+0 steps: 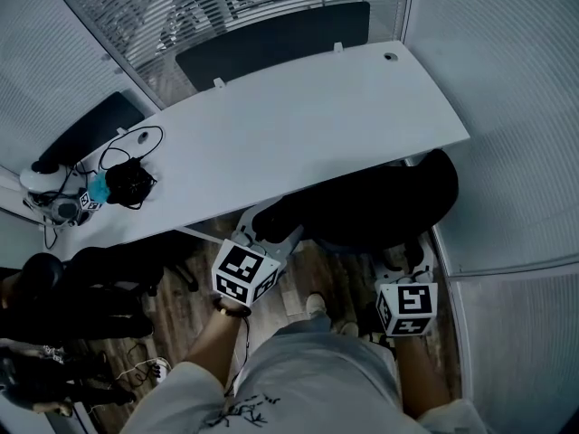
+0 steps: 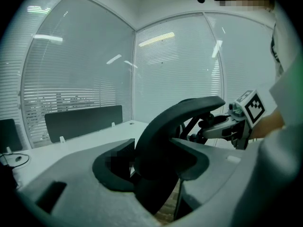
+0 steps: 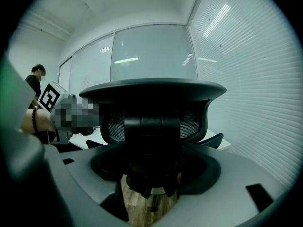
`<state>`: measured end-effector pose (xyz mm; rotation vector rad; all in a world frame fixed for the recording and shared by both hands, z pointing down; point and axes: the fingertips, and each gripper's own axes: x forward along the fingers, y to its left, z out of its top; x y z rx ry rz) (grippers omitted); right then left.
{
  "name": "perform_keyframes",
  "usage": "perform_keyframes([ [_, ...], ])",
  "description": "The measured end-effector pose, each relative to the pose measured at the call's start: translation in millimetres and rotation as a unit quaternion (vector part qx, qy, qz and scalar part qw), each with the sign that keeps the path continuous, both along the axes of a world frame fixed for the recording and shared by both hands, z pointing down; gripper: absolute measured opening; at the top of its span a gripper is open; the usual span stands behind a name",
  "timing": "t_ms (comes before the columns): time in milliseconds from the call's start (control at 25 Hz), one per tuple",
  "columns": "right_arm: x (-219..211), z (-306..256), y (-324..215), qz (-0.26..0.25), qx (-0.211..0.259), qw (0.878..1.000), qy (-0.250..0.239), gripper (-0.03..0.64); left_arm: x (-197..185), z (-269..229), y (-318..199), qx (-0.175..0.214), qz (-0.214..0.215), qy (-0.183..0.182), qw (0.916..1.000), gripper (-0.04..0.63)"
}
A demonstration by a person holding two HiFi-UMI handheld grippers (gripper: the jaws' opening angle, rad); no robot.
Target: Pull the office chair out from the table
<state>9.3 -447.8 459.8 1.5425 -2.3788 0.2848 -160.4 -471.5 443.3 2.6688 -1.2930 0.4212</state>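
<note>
Office chair is black and tucked under the near right edge of the white table, so not out yet. Going left to right: a tangle of black cables sits on the table's left end. The left gripper is clamped on the left edge of the chair's curved back. The right gripper is at the back's right side, jaws closed round the dark centre spine behind the mesh, wood floor showing below.
</note>
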Motion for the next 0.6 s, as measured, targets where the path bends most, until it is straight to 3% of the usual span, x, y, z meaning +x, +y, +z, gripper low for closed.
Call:
perform_keyframes([
  [600, 3.1, 3.6, 6.6, -0.008, -0.014, 1.0, 0.008, 0.275, 2.2, -0.6, 8.6, -0.005, -0.017, -0.008, 0.9998, 0.224],
])
